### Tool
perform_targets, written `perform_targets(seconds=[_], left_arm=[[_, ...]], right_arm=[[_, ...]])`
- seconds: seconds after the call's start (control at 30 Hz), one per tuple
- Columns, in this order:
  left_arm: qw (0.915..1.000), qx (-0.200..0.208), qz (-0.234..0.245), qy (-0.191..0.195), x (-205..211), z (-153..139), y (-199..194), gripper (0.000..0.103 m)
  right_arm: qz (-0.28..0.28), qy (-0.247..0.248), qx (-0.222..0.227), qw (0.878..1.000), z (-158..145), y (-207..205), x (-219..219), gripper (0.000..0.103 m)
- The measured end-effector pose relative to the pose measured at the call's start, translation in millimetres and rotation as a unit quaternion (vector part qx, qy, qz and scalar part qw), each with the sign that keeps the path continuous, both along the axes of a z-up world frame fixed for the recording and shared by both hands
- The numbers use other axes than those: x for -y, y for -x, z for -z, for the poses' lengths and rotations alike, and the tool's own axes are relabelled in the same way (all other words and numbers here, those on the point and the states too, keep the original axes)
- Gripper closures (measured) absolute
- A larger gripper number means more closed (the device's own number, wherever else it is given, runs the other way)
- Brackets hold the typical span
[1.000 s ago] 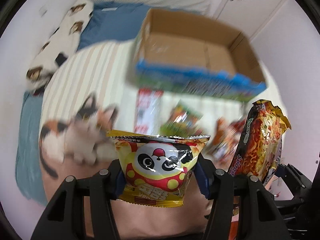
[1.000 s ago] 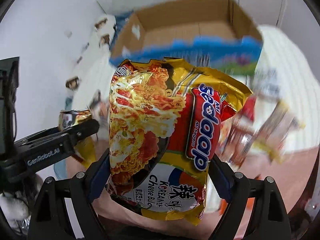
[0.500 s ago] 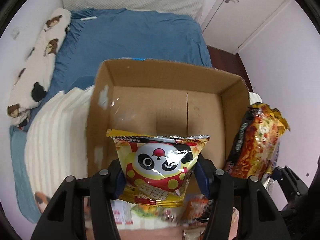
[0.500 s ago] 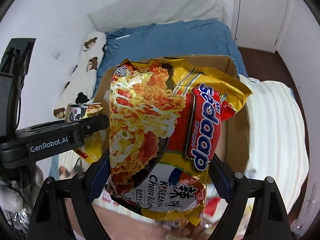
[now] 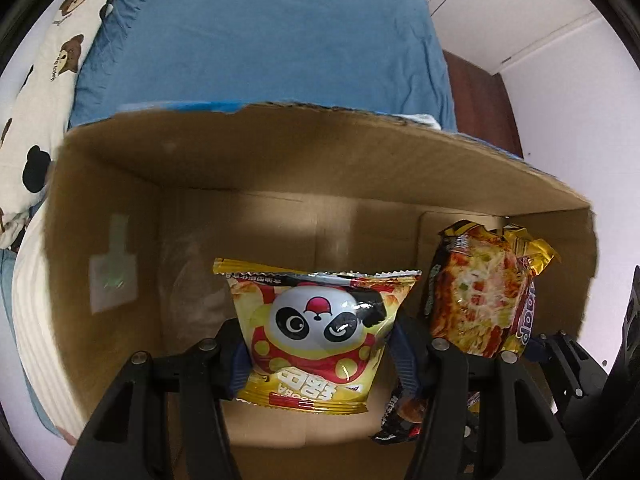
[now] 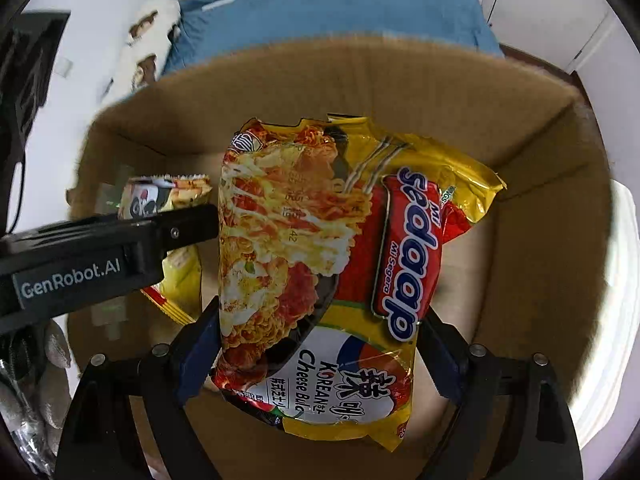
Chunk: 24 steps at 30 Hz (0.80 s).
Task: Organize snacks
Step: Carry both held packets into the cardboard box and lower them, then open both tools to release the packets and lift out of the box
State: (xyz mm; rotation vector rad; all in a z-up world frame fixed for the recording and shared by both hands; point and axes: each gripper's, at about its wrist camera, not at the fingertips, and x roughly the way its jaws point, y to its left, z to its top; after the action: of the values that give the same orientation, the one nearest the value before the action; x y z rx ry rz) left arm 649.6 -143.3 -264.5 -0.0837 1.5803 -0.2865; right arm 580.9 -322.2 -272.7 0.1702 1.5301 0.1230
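My left gripper [image 5: 318,350] is shut on a yellow panda snack bag [image 5: 316,328] and holds it inside an open cardboard box [image 5: 280,152]. My right gripper [image 6: 318,344] is shut on a yellow and red Sedaap noodle packet [image 6: 320,264], also inside the box [image 6: 540,184]. In the left wrist view the noodle packet [image 5: 480,300] hangs to the right of the panda bag. In the right wrist view the panda bag [image 6: 168,200] and the left gripper's arm [image 6: 100,256] are at the left.
The box stands on a bed with a blue sheet [image 5: 260,40] and a white ribbed blanket [image 5: 32,300]. A bear-print pillow [image 5: 44,60] lies at the left. A white wall and a door [image 5: 540,20] are at the right. The box floor under the packets is bare cardboard.
Both grippers moved forward over the box and down into it with their packets. The loose snacks on the blanket and the cat-print cover have dropped out of view.
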Motion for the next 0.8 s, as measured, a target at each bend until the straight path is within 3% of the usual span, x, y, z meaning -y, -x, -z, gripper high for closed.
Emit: perform_targets(seconds=[0.13, 0.23, 0.27, 0.3, 0.33, 0.63, 0.8], left_arm=[[0.9999, -0.005, 0.008, -0.014, 7.0, 6.7, -2.6, 0.047], [0.9998, -0.018, 0.0, -0.003, 6.3, 9.0, -2.9, 0.045], [0.9997, -0.025, -0.006, 0.003, 3.9, 9.5, -2.5, 0.034], [0.9997, -0.022, -0.003, -0.003, 3.3, 8.4, -1.8, 0.014], [0.9998, -0.014, -0.002, -0.01, 1.8, 6.7, -0.3, 0.007], [0.9997, 0.012, 0.002, -0.019, -7.7, -19.6, 23.1, 0.006], [0.9979, 0.05, 0.013, -0.04, -11.5, -43.6, 44.1, 0.006]], right_arm=[[-0.013, 0.014, -0.021, 1.0, 20.1, -19.0, -14.3, 0.012], [-0.024, 0.018, -0.036, 0.999, 28.0, -27.3, -28.3, 0.012], [-0.026, 0.014, -0.043, 0.999, 30.4, -31.7, -30.0, 0.011], [-0.026, 0.015, -0.047, 0.998, 31.9, -35.1, -34.2, 0.009], [-0.025, 0.023, -0.047, 0.998, 28.7, -42.3, -23.5, 0.003], [0.005, 0.017, -0.017, 1.0, -0.4, -53.5, -16.8, 0.002], [0.02, 0.019, -0.002, 1.0, -25.9, -24.1, -10.5, 0.002]])
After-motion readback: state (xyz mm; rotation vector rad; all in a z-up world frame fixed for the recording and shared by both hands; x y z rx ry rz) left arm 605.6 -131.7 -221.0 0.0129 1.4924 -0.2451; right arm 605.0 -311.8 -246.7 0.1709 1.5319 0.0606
